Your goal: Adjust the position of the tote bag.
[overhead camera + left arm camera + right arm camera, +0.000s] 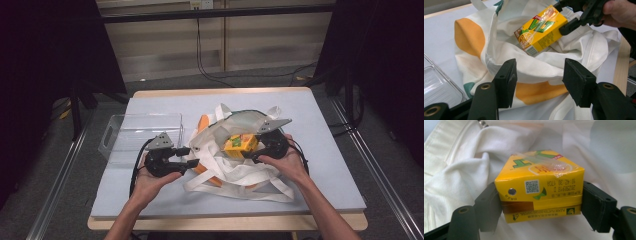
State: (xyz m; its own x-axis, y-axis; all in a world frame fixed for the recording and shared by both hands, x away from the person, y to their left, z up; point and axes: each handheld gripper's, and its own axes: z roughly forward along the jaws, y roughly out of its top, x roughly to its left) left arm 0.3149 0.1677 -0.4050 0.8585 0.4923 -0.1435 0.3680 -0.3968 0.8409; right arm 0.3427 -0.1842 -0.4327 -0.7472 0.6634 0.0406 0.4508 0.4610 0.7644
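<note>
A: One carton in play, a yellow juice box (240, 145); it sits at the mouth of the white-and-orange tote bag (220, 165), pinched across its short sides by the right tool (256, 148); pads flat on both side faces in the right gripper view, so clenched on it; whether it is going in or coming out I cannot tell.

B: Long axis?

A: Runs away from the right tool, out past its tips toward the left side of the bench (325, 150); printed face up, foil straw hole facing the right tool's camera; the box lies tilted, far end lower, over the bag's crumpled fabric.

B: Left tool?

A: Left tool (192, 157) at the bag's near-left rim; jaws part-way apart with the rim cloth bunched between them; pads look just clear of the fabric in the left gripper view, so released, holding nothing that I can see.

B: Which hand is nearer the box?

A: Right by far; it has it; left is near, across the bag's opening from it.

B: Containers?

A: Two; the bag, no other contents visible inside; a clear plastic bin (142, 132) just beyond the left hand, looks bare; bag straps trail toward the bench's front edge.
</note>
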